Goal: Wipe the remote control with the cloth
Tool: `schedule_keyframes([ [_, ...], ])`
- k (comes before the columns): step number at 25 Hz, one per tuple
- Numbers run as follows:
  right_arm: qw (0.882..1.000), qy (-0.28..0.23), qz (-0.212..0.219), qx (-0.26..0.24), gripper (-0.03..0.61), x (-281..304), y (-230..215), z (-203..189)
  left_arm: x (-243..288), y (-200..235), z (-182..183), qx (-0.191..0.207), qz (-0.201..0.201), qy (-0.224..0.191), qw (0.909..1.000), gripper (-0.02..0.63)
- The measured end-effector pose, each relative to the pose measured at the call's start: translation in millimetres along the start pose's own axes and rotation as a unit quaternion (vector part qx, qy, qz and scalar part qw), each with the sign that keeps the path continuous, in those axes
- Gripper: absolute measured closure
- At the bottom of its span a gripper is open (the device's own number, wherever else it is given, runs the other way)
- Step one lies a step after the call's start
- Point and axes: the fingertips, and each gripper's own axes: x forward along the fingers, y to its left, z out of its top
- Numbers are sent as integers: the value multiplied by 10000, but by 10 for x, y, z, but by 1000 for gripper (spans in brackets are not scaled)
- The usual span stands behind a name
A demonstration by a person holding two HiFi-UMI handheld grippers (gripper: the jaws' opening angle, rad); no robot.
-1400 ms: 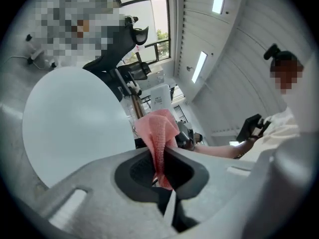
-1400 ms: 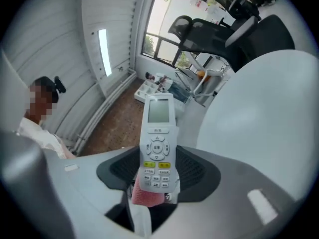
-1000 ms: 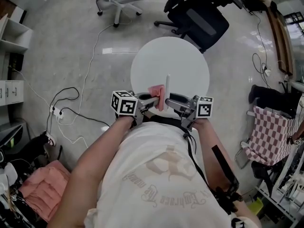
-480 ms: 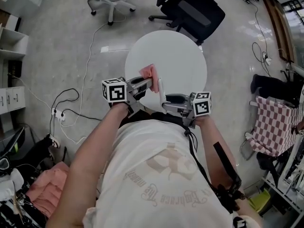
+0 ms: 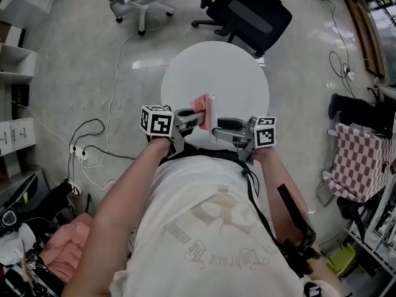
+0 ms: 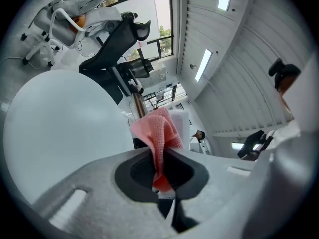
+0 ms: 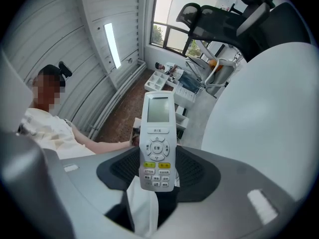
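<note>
— Head view first. Place of the remote control [image 5: 213,113]?

— Held upright over the near edge of the round white table [image 5: 238,73], lower end clamped in the right gripper [image 5: 216,130]. Seen edge-on here: just a slim white bar.

— And the cloth [image 5: 201,103]?

— Pink, bunched, pinched in the left gripper [image 5: 195,115]. Right up against the remote control's left face, seemingly touching.

— Left gripper view?

— Jaws closed tight on the cloth's lower end. Waffle-textured pink fabric standing up from between the pads, folded over at the top. Behind it, a white strip of the remote control. Table off to the left.

— Right gripper view?

— Both pads pressed on the remote control's lower sides, button face toward the camera. White body, blank grey screen [image 7: 159,108] at the top. Below that a round direction pad [image 7: 156,148], then two yellow buttons [image 7: 149,165], then rows of small white ones. Chinese characters printed on and beside the buttons, too small to read with any certainty. Table edge curving past on the right.
</note>
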Motion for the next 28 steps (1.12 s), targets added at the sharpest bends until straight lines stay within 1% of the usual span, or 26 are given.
schedule_keyframes([
  [6, 9992, -272, -114, 285, 345, 1, -225, 212, 21, 177, -194, -200, 232, 251, 9992, 597],
  [9, 9976, -376, -327, 490, 345, 23, -424, 276, 17, 298, -377, -344, 445, 498, 9972, 597],
  [11, 9948, -377, -687, 657, 345, 10, -654, 262, 9, 402, -551, -505, 662, 691, 9941, 597],
  [12, 9923, -337, -939, 732, 345, -18, -812, 232, 5, 449, -627, -584, 769, 760, 9924, 597],
  [14, 9845, -168, -1542, 816, 345, -100, -1162, 167, -12, 521, -702, -738, 940, 762, 9899, 597],
  [16, 9741, 134, -2090, 852, 345, -131, -1399, 124, -62, 599, -709, -865, 1108, 657, 9879, 597],
  [18, 9597, 671, -2637, 701, 345, -157, -1595, 37, -135, 668, -712, -920, 1249, 564, 9863, 597],
  [21, 9298, 1582, -3318, 192, 345, -157, -1820, -121, -295, 736, -723, -940, 1439, 453, 9841, 597],
  [23, 9113, 1965, -3617, -117, 345, -116, -1911, -176, -411, 774, -718, -972, 1570, 342, 9822, 597],
  [26, 8852, 2352, -3978, -539, 345, -75, -2024, -204, -521, 801, -680, -986, 1723, 159, 9800, 597],
  [28, 8669, 2577, -4190, -809, 345, -66, -2086, -222, -571, 799, -666, -914, 1804, 99, 9793, 595],
])
